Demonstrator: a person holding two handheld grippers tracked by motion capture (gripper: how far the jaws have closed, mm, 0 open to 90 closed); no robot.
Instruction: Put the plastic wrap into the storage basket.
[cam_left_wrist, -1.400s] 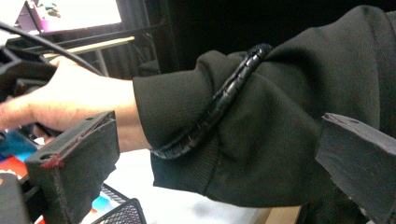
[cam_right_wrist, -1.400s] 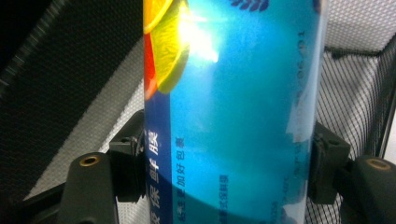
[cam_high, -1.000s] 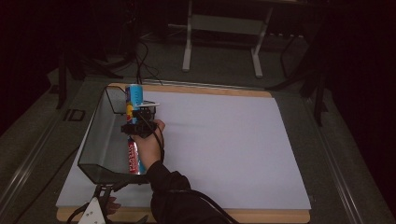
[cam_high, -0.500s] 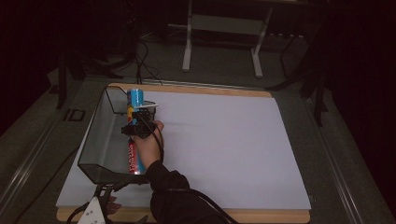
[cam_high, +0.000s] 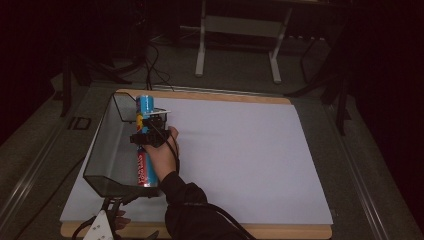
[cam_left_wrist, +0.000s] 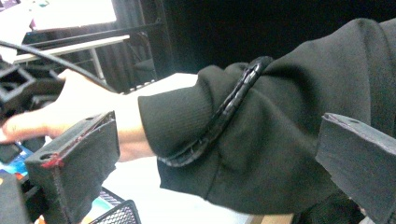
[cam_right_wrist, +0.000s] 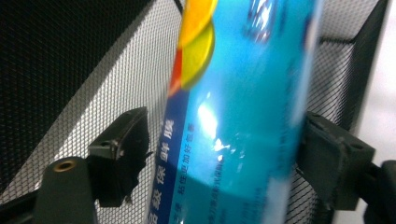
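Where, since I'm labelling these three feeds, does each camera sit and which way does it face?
High view: above the person's side, facing forward and down on the table; shows the right hand, sleeve and right gripper.
Left gripper view: on the left gripper, facing that sleeve between its open jaws.
Right gripper view: on the right gripper, facing the blue can in the mesh basket; its jaws, just opening, flank the can.
Shared: high and right gripper views show blue can and mesh basket.

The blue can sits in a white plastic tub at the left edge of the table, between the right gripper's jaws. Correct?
Not a plastic tub: the blue can sits in a black wire-mesh basket, as the high view shows. It is between the right gripper jaws, which have just been opening.
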